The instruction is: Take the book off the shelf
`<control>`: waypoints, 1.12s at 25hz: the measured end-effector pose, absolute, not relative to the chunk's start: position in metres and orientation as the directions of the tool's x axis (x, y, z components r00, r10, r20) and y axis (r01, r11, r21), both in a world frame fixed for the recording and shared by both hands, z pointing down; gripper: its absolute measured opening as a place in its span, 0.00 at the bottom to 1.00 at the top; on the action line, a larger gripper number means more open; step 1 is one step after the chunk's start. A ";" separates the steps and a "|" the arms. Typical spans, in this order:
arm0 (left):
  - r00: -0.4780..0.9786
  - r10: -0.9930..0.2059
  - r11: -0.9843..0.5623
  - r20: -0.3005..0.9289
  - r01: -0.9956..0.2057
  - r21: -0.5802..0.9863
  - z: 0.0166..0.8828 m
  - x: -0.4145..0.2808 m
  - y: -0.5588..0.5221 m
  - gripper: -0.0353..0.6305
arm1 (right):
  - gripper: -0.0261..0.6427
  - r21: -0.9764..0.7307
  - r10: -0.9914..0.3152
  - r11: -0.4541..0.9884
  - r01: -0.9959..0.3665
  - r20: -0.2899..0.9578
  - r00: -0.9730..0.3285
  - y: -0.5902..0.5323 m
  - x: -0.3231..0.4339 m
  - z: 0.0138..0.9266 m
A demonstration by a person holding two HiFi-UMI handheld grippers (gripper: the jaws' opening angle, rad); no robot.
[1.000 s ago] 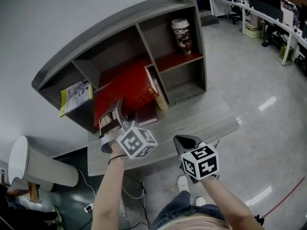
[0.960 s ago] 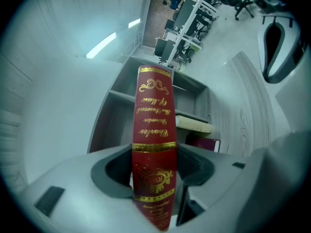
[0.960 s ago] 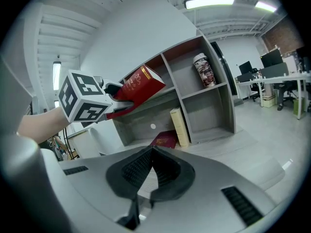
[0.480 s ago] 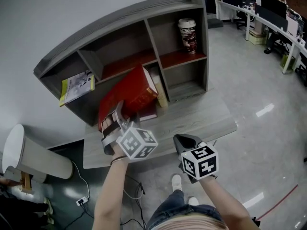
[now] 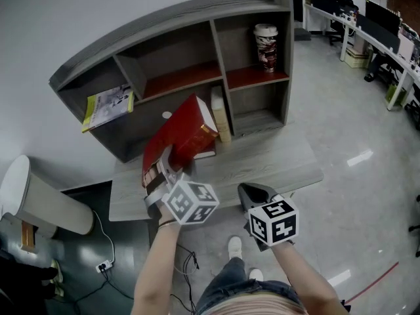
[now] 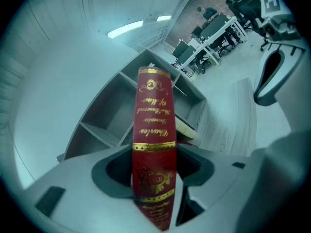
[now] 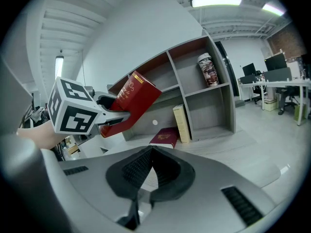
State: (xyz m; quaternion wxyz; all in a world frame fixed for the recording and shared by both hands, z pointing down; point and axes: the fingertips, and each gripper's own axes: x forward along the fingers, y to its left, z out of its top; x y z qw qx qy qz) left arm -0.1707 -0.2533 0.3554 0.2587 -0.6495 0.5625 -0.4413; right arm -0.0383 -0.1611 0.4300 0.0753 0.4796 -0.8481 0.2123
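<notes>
A thick red book (image 5: pixel 178 135) with gold print on its spine (image 6: pixel 154 125) hangs tilted in the air in front of the grey shelf unit (image 5: pixel 190 20), above the table. My left gripper (image 5: pixel 163 167) is shut on the book's lower end, its jaws pressed on both covers (image 6: pixel 154 181). In the right gripper view the red book (image 7: pixel 135 97) slants up from the left gripper (image 7: pixel 104 118). My right gripper (image 5: pixel 252 193) hovers at the table's front edge, shut and empty, its tips meeting (image 7: pixel 149 153).
On the grey table (image 5: pixel 269 166) a cream book (image 5: pixel 220 113) stands against the shelf and a maroon book (image 7: pixel 165 137) lies flat. A paper cup (image 5: pixel 266 46) sits in the upper right compartment, a magazine (image 5: pixel 108 107) in the left one. A white cylinder (image 5: pixel 39 205) stands at the left.
The left gripper has drawn the red book out of the middle compartment toward me and tilted it up clear of the shelf. The right gripper has stayed in place.
</notes>
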 end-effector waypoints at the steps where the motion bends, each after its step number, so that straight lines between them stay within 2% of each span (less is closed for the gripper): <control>1: -0.022 -0.958 -0.235 0.286 -0.514 -0.825 0.358 -0.171 -0.251 0.42 | 0.05 -0.288 -0.780 0.452 -0.845 0.333 -0.530 -0.161 -0.039 0.430; 18: -0.011 -0.936 -0.253 0.353 -0.676 -0.692 0.387 -0.175 -0.223 0.42 | 0.05 -0.236 -0.783 0.485 -0.842 0.312 -0.538 -0.158 -0.041 0.424; 28: -0.013 -0.937 -0.212 0.350 -0.775 -0.596 0.385 -0.189 -0.207 0.42 | 0.05 -0.186 -0.771 0.525 -0.831 0.311 -0.556 -0.157 -0.053 0.419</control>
